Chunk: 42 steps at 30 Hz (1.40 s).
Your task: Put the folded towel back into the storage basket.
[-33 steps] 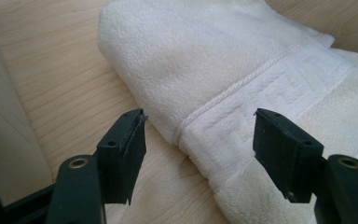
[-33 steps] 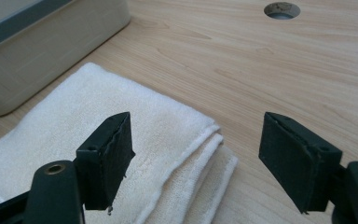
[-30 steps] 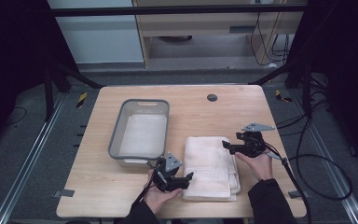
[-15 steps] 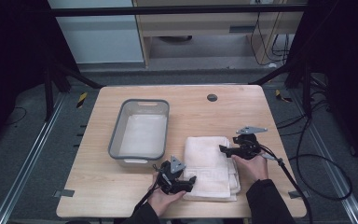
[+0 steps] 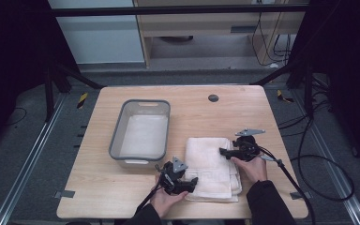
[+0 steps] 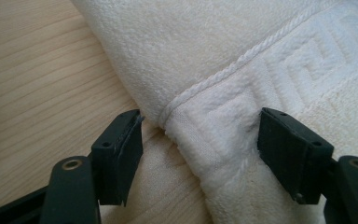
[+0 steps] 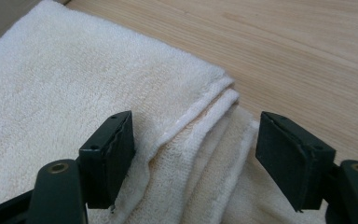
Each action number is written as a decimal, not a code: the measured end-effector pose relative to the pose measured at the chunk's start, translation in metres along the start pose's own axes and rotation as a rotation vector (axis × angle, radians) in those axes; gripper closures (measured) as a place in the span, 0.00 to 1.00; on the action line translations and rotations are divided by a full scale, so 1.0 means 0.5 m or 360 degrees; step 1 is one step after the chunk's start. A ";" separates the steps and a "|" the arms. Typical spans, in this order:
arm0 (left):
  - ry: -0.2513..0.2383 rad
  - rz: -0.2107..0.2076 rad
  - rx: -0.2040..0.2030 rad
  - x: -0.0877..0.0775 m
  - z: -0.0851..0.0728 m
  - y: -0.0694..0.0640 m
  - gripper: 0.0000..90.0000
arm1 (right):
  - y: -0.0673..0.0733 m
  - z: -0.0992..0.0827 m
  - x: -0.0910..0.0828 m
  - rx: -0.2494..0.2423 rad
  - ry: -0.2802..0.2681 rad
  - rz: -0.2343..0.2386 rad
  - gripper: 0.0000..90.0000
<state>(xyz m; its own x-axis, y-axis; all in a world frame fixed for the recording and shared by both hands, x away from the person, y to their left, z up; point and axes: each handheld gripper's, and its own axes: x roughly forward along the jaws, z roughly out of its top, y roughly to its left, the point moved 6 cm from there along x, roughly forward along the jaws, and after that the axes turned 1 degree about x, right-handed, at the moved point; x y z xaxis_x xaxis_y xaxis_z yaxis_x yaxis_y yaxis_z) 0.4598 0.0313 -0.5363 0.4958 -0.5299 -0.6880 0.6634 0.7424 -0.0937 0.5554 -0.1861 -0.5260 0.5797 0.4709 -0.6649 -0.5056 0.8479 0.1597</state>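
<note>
A folded white towel (image 5: 209,164) lies on the wooden table (image 5: 225,112), near its front edge. My left gripper (image 5: 191,182) sits low at the towel's front left corner. In the left gripper view its jaws stand open, with the towel's patterned hem (image 6: 223,116) between them and untouched by the pads. My right gripper (image 5: 224,151) is at the towel's right side and points left. Its jaws straddle the stacked folded edges (image 7: 200,126); they have just been closing a little but stand apart from the cloth.
A grey plastic tub (image 5: 117,136) stands left of the towel, close to my left gripper. A small dark round hole (image 5: 213,98) marks the table's far side. Cables (image 5: 304,164) trail off the right edge.
My right gripper has sunk slightly toward the towel's right edge. The left gripper has stayed at the front left corner.
</note>
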 end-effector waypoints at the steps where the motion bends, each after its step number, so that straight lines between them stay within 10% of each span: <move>1: 0.0006 -0.0002 0.0006 0.000 -0.001 0.000 0.33 | 0.000 -0.001 0.002 0.0006 0.0003 0.0004 0.32; 12: 0.0013 -0.0038 0.0002 0.004 -0.001 -0.006 0.43 | 0.000 -0.012 0.016 0.0126 0.0080 0.0060 0.36; 27: 0.0013 -0.0136 -0.0028 0.006 -0.001 -0.016 0.65 | 0.011 -0.012 0.018 0.0273 0.0132 0.0227 0.67; 42: -0.0033 -0.0267 -0.0109 -0.010 0.006 -0.008 0.83 | 0.016 0.007 -0.015 0.0242 0.0027 0.0270 0.77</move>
<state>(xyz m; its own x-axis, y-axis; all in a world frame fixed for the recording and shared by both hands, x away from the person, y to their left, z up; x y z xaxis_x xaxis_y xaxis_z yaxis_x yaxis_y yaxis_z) 0.4564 0.0295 -0.5304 0.3935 -0.6563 -0.6437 0.6983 0.6688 -0.2550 0.5493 -0.1817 -0.5172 0.4832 0.6066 -0.6313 -0.4921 0.7846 0.3773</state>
